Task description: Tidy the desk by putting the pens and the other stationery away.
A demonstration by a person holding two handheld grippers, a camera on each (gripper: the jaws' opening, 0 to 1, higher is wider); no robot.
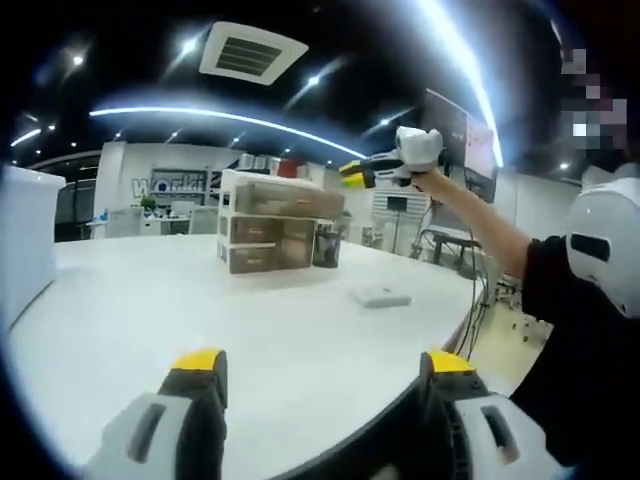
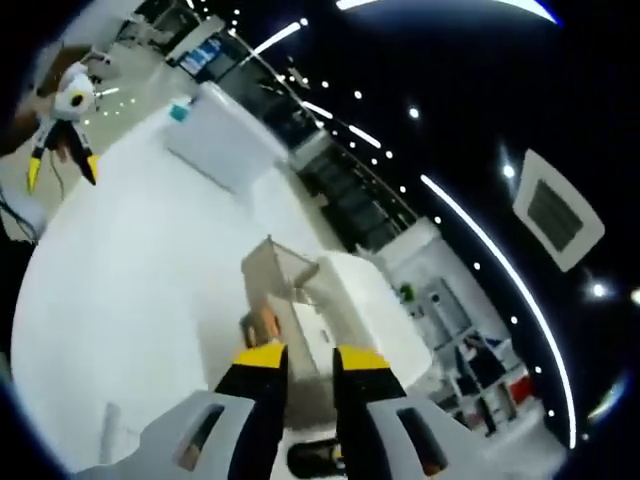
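In the left gripper view the left tool (image 1: 325,375) is hovering over the near edge of the round white tabletop (image 1: 150,300), its yellow-tipped jaws standing wide apart with nothing between them. At about twelve o'clock from it, well apart, a translucent plastic drawer unit with three stacked drawers (image 1: 275,232) is standing on the tabletop, and a dark cylindrical pen cup (image 1: 326,246) is touching its right side. At roughly one o'clock, nearer the tabletop's edge, a small flat white rectangular object (image 1: 379,296) is lying alone; it is too small to say what it is.

The person's outstretched arm is holding the right tool (image 1: 352,172) high in the air at about one o'clock, above the drawer unit. In the right gripper view the right tool (image 2: 301,358) is looking steeply down on the drawer unit (image 2: 300,300), with the pen cup (image 2: 315,458) at six o'clock between its jaws' bases. Those jaws are sitting close together with a narrow gap, and nothing is showing between them. The left tool (image 2: 62,165) is appearing at ten o'clock, far off.

No pens are showing clearly. The flat white object is probably light and stiff, and likely slippery on this smooth tabletop; pinching it across its short sides would seem safest. The drawers look light, so pulling one may drag the whole unit.
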